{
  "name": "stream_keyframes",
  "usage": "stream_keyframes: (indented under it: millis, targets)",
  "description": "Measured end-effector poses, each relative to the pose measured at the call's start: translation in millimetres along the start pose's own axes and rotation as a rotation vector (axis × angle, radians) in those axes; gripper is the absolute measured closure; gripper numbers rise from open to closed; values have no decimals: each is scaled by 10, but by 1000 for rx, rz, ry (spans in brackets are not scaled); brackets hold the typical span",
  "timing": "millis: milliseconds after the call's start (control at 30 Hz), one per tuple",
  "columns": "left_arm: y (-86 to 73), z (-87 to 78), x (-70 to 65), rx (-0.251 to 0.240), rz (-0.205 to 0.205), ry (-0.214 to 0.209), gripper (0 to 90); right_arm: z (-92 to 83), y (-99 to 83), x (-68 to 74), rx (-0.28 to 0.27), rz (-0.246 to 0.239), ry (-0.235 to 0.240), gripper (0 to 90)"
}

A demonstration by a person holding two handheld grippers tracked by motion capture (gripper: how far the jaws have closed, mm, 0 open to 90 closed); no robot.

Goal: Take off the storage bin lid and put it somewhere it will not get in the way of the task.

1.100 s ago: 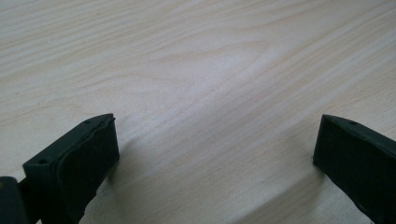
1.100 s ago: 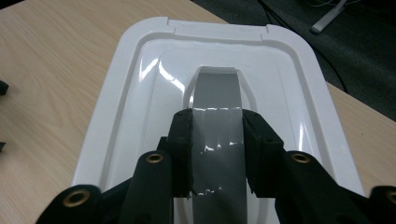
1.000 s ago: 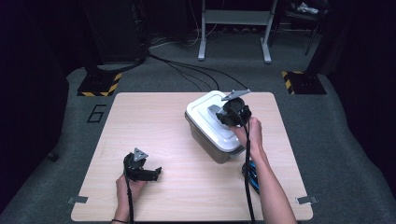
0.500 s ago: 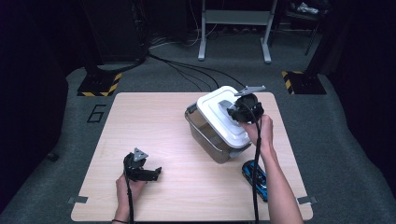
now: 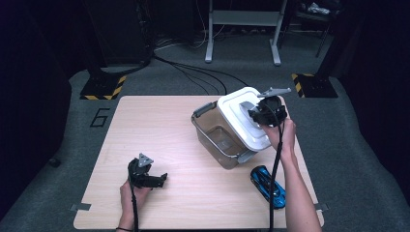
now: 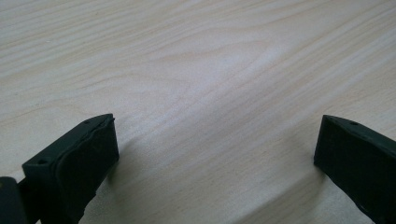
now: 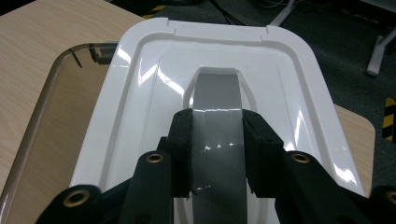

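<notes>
The right gripper (image 5: 257,114) is clamped on the grey handle (image 7: 218,123) in the middle of the shiny white plastic lid (image 5: 241,117). In the right gripper view the two black jaws squeeze that handle from both sides.

The lid sits partly off the clear plastic storage box with grey clips (image 5: 216,139). It covers only the box's 2 o'clock side. The 8 o'clock side of the box is open, and you can see down to the bottom. The lid's long side runs from about 11 o'clock to 5 o'clock in the high view.

The small blue toy car (image 5: 268,185) lies on the light wooden table (image 5: 145,125), at about 5 o'clock from the box and just beside the person's right forearm. The right hand is much nearer to the lid, the box and the car than the left hand is.

The left gripper (image 5: 155,179) rests on the table at about 8 o'clock from the box, well apart from it. Its jaws are wide apart with nothing between them but bare wood.

I think the next move is to carry the lid clear, toward 2 o'clock, so the box is fully open.

A second ago the lid covered the whole box. Now it has slid toward 2 o'clock and the box shows. The right hand went with it. The left gripper has stayed where it was.
</notes>
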State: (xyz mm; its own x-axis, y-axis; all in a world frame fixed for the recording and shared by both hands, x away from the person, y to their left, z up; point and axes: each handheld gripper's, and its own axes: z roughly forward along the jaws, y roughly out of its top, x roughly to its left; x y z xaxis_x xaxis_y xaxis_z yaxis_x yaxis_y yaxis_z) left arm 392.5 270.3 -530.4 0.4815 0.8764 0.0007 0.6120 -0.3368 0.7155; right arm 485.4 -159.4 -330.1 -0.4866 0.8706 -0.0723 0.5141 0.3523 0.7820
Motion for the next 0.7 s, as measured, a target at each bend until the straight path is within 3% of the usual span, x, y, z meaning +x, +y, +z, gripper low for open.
stream_keyframes:
  millis: [700]
  targets:
    - [0, 1, 0, -1, 0, 0, 0, -101, -218, -476, -7, 107, -102, 669]
